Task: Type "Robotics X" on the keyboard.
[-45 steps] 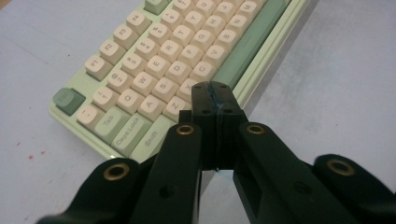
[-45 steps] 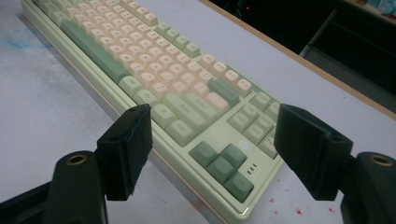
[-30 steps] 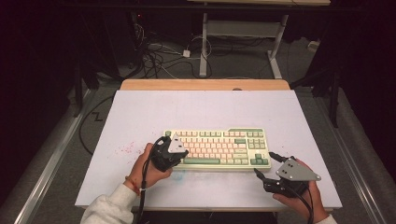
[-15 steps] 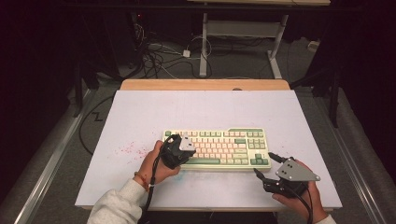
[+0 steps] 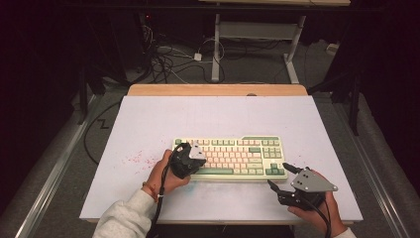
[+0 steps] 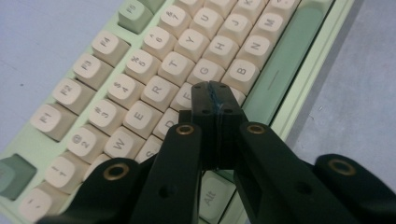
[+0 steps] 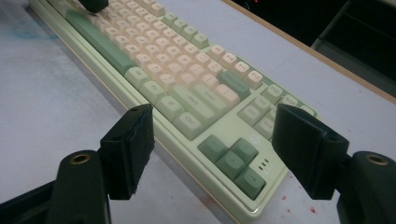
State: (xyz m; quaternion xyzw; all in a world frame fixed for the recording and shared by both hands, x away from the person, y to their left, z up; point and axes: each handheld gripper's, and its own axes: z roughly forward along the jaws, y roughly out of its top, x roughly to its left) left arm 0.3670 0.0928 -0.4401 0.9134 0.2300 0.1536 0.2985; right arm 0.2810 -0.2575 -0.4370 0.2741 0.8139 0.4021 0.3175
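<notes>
A pale green keyboard (image 5: 237, 153) with cream and green keys lies on the white table top, near its front. My left gripper (image 5: 194, 157) is over the keyboard's left part. In the left gripper view its jaws are pressed together with nothing between them, and the gripper (image 6: 215, 89) points down at the keyboard (image 6: 140, 60) beside the F and G keys. I cannot tell whether it touches a key. My right gripper (image 5: 277, 174) rests at the keyboard's front right corner, open. In the right gripper view the gripper (image 7: 215, 123) brackets the arrow-key corner of the keyboard (image 7: 154, 51) without touching it.
The white table top (image 5: 148, 124) has a wooden strip (image 5: 218, 90) along its far edge. Red specks (image 5: 136, 159) mark the surface left of the keyboard. Cables (image 5: 168, 59) and a white table frame (image 5: 257, 29) lie on the dark floor beyond.
My left gripper has shifted a little to the right, from the keyboard's left end onto its keys. The right gripper has stayed in place.
</notes>
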